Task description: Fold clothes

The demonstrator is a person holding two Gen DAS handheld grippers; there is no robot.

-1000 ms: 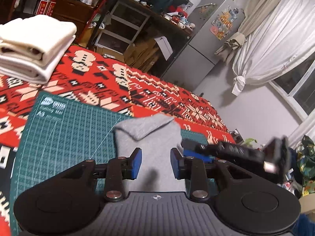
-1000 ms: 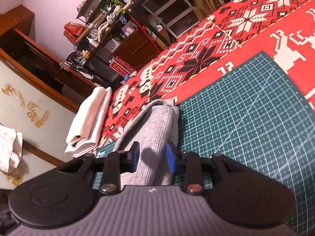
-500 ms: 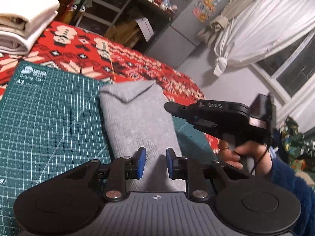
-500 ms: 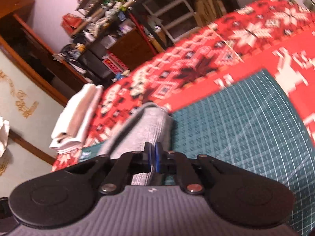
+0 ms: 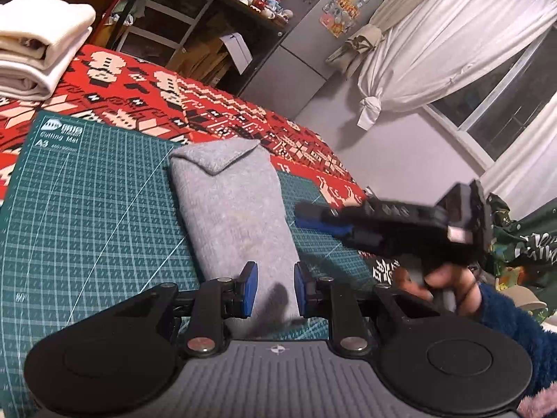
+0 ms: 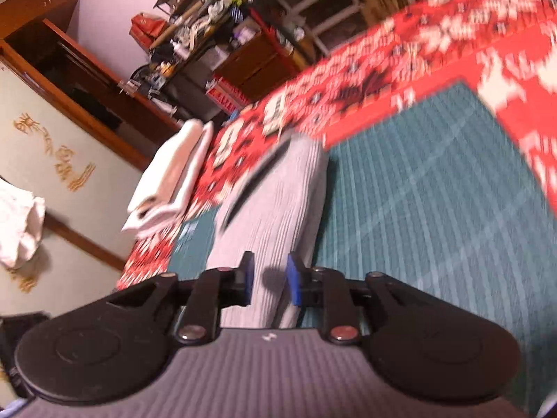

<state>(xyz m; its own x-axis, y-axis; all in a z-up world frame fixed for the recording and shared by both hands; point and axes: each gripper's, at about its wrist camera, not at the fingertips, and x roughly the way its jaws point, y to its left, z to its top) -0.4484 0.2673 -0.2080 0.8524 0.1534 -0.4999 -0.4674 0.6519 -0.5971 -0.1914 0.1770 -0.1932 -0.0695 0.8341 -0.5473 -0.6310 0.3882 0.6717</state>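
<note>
- The grey garment (image 5: 233,209), folded into a narrow oblong with a triangular flap at its far end, lies on the green cutting mat (image 5: 87,216).
- The left claw (image 5: 273,289) hovers over the garment's near end, jaws apart and empty.
- The right claw (image 6: 268,275), blurred, is also parted with nothing between its pads, above the same garment (image 6: 275,216).
- The mat rests on a red patterned blanket (image 5: 209,104).
- Folded white cloths (image 5: 38,45) sit stacked on the blanket, well apart from the garment.

Gray garment (image 5: 233,209): soft knit cloth; mat (image 5: 87,209): matt plastic.
</note>
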